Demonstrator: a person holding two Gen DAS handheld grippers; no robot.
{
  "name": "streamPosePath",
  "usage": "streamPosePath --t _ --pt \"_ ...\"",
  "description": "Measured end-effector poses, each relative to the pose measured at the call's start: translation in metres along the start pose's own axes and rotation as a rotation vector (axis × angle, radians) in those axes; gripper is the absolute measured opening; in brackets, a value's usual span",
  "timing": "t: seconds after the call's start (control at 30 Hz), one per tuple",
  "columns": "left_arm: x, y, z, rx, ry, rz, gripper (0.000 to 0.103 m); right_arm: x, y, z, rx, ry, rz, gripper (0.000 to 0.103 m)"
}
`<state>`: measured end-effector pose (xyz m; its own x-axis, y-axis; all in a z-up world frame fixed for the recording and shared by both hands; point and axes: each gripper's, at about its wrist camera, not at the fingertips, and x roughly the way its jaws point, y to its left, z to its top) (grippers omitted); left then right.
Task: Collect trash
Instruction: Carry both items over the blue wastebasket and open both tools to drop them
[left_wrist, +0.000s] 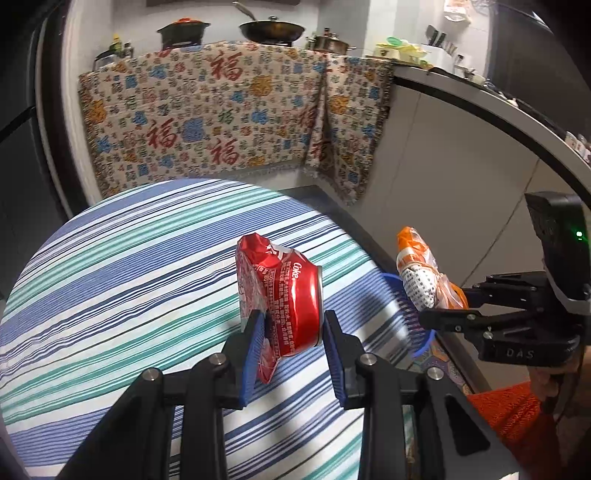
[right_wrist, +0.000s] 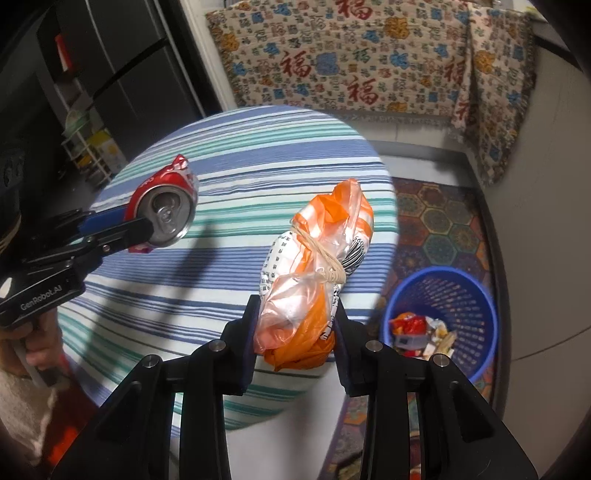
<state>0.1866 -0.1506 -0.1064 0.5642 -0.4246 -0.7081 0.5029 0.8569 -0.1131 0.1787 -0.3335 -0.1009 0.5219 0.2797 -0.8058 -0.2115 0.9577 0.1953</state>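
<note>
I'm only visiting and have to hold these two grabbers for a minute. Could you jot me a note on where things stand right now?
Left gripper: shut on the crushed red can, held above the striped table.
Right gripper: shut on the tied orange plastic bag, over the table's edge.
Blue basket: on the floor right of the table, already holding some wrappers.
Done: both pieces picked up.
Left: carry each over the basket and let go. No other trash shows on the table.
</note>
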Motion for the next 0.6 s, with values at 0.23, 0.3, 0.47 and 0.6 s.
streamPosePath --t 0.23,0.3,0.47,0.6 --pt "0.016 -0.052 0.018 0.046 0.003 -0.093 0.032 -0.030 -0.058 -0.017 0.073 -0.004 -0.082 0.035" --pt "0.025 -0.072 0.024 0.063 0.013 -0.125 0.032 -0.036 -0.075 -0.023 0.093 0.003 -0.103 0.035" --pt "0.055 -0.125 0.037 0.115 0.038 -0.182 0.032 -0.041 -0.122 -0.032 0.138 0.023 -0.143 0.035" --pt "0.098 -0.163 0.044 0.112 0.091 -0.234 0.032 -0.031 -0.164 -0.040 0.182 0.052 -0.149 0.035"
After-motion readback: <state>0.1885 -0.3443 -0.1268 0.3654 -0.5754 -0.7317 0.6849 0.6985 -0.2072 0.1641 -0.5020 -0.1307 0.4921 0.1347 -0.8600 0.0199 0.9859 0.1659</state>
